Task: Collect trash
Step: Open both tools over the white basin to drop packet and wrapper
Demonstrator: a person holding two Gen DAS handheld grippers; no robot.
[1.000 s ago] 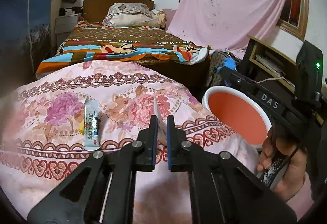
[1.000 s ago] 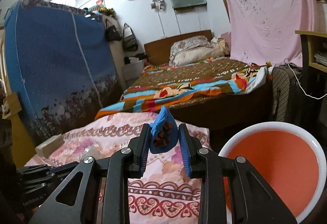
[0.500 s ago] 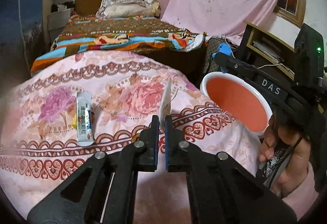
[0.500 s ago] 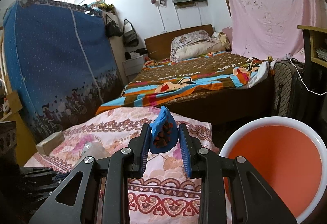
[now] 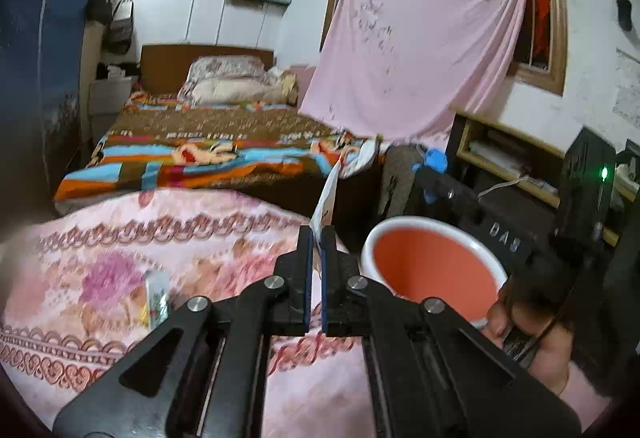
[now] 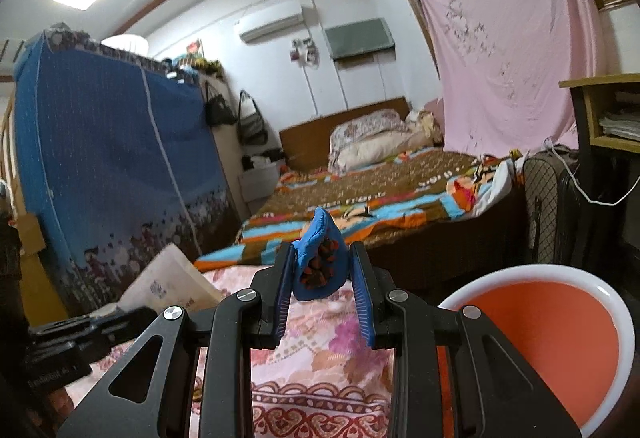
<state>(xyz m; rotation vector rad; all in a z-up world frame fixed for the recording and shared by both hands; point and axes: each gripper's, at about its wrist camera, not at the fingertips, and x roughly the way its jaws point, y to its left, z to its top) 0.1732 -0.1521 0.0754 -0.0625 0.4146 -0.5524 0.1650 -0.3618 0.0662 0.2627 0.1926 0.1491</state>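
Left tongs (image 5: 316,238), lower centre of the left wrist view, are closed flat on a thin white paper wrapper (image 5: 327,194), which stands upright above the blue pads and leans slightly right. Right tongs (image 6: 322,270), lower centre of the right wrist view, are narrowed onto a crumpled blue wrapper with red-brown print (image 6: 320,262), pinched between the blue pads with its tip pointing up. Beneath both tongs lies a pink floral quilt (image 5: 120,258). On that quilt, at lower left of the left wrist view, rests a small blurred white sachet (image 5: 157,294), well apart from the tongs. At lower right of both views sits a round orange basin with a white rim (image 6: 616,322), just beside the right tongs; a person's hand (image 5: 532,342) shows beside the basin in the left wrist view. Upper centre of the frame holds a bed with a striped multicolour blanket (image 5: 208,146); a pink sheet (image 5: 416,54) hangs at upper right.
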